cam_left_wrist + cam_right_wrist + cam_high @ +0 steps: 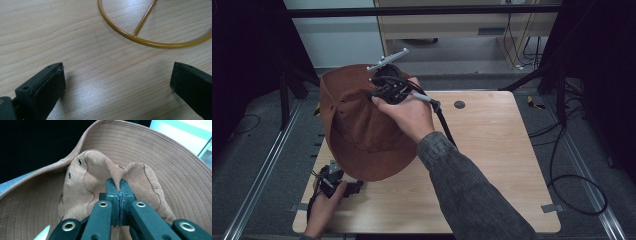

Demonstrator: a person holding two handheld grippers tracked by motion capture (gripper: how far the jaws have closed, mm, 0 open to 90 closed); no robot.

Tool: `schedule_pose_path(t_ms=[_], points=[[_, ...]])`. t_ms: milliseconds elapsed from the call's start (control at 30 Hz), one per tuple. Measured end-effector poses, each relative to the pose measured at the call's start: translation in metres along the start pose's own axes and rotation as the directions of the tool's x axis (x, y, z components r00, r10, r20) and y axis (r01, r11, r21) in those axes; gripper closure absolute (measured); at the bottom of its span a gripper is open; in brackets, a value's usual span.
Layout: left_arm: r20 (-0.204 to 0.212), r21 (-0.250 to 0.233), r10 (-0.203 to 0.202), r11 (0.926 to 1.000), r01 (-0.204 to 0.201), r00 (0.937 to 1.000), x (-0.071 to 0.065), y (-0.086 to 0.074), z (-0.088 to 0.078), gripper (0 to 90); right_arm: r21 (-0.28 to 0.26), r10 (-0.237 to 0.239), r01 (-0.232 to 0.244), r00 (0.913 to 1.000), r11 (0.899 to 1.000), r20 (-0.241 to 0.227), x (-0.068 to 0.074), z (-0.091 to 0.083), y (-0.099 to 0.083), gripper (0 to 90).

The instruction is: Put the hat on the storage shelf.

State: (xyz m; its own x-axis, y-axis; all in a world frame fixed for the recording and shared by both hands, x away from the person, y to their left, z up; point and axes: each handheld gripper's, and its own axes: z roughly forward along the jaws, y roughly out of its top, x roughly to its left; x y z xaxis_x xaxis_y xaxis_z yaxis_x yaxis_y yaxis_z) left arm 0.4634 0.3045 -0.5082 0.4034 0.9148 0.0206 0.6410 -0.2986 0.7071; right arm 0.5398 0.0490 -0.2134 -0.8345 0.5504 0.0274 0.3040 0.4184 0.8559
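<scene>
Pinching the brown hat (pixel 362 130) by its crown, the right tool (pixel 117 182) should lower it gently over the yellow wire ring (pixel 140 40). Left tool (pixel 117 77) waits wide apart on the table (pixel 492 150)

no readable text, no labels, no brands, no numbers, no signs anywhere

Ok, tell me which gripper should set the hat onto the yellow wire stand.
Right. The right gripper is already shut on the hat crown, lifting it. The left gripper is open, empty, near the stand.
</scene>
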Motion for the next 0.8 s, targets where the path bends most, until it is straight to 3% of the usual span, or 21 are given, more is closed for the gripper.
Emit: schedule_pose_path(t_ms=[567, 800], points=[[0.004, -0.005, -0.001, 1.0000, 0.001, 1.0000, 0.001, 0.000, 0.001, 0.0, 0.045, 0.016, -0.016, 0.9998, 0.999, -0.008, -0.010, 0.029, -0.003, 89.0], [0.003, -0.004, 0.003, 1.0000, -0.003, 1.0000, 0.001, 0.000, 0.001, 0.0, 0.050, 0.021, -0.021, 0.9997, 0.999, -0.011, -0.009, 0.032, -0.004, 88.6]])
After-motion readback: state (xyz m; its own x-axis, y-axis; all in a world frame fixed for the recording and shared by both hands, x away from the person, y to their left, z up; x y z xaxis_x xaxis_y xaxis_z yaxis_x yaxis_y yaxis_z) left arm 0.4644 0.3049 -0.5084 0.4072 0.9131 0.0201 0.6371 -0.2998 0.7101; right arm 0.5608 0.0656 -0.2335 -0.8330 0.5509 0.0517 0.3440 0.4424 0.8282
